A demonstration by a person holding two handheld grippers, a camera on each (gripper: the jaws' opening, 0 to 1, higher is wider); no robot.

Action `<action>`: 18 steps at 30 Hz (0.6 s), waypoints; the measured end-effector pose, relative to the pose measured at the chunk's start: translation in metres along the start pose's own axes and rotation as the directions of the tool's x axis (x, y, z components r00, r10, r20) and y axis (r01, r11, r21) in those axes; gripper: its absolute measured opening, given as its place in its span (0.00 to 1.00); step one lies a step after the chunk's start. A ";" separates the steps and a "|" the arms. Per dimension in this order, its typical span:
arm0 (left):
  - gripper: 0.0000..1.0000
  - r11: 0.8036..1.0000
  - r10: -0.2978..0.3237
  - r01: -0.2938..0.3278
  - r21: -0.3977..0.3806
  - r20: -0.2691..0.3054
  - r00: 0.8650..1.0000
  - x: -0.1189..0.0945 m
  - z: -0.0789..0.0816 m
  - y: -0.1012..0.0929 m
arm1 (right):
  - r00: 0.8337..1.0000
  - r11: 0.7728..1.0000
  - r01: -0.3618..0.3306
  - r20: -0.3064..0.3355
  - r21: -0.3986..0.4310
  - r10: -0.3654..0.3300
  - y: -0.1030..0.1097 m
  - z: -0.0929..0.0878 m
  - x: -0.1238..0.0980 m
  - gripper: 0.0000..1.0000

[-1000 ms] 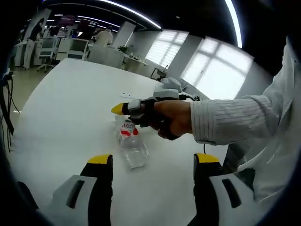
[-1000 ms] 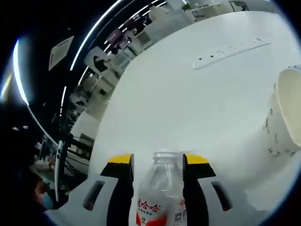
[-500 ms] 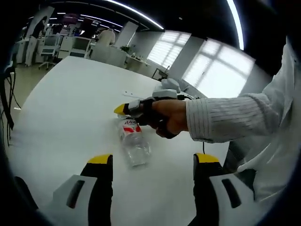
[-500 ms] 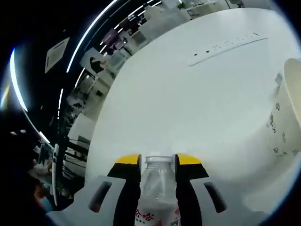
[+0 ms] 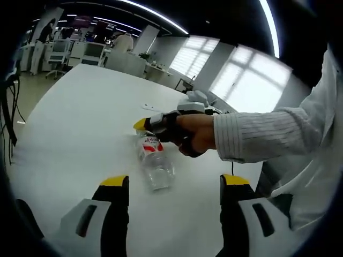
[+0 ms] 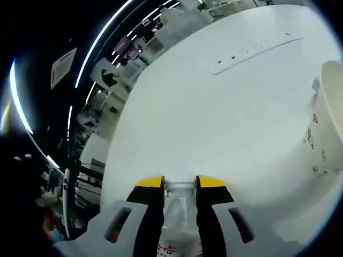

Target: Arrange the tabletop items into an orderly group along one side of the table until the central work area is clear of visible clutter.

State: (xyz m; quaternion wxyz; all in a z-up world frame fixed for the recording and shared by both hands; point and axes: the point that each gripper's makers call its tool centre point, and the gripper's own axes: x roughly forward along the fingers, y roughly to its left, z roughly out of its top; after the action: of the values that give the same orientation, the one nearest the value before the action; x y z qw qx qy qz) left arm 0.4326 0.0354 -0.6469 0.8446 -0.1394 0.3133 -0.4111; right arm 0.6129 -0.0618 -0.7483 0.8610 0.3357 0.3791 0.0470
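The right gripper (image 6: 179, 183), its yellow-tipped jaws rising from grey bodies, is pinched on the neck of a clear plastic water bottle with a red-and-white label (image 6: 179, 225); both jaw tips press against the ribbed neck just below the open mouth. In the left gripper view the same bottle (image 5: 154, 159) lies tilted on the smooth white oval table (image 5: 69, 118), its thick base pointing toward the camera and its neck caught in the right gripper (image 5: 143, 124), which a hand (image 5: 194, 134) in a white pin-striped sleeve (image 5: 257, 140) holds. The left gripper (image 5: 174, 181) hangs over the table on the near side of the bottle, its jaws spread wide with nothing between them. Beyond the bottle's mouth, in the right gripper view, a long white power strip (image 6: 257, 46) lies flat on the table, well apart from the bottle. To the right of the bottle stands a white paper cup with small printed marks (image 6: 324, 126), its matte wall curving out of view at the edge; whether it touches anything I cannot tell.
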 end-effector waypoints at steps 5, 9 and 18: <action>0.70 1.000 -0.004 0.004 0.006 0.000 1.000 0.003 0.002 0.001 | 1.000 1.000 -0.007 0.012 0.002 0.007 0.001 0.001 -0.004 0.19; 0.70 1.000 -0.010 0.010 0.011 -0.001 1.000 0.007 0.003 0.002 | 1.000 1.000 -0.020 0.012 -0.016 0.020 0.005 0.001 -0.006 0.19; 0.70 0.999 -0.025 0.025 0.031 0.001 1.000 0.014 0.012 0.005 | 0.999 0.998 -0.047 0.014 -0.051 0.047 0.012 -0.001 -0.014 0.19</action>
State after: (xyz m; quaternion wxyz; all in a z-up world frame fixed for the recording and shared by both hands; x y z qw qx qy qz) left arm 0.4502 0.0274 -0.6464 0.8417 -0.1305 0.3047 -0.4262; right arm 0.6046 -0.0567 -0.7330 0.8709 0.3229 0.3630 0.0742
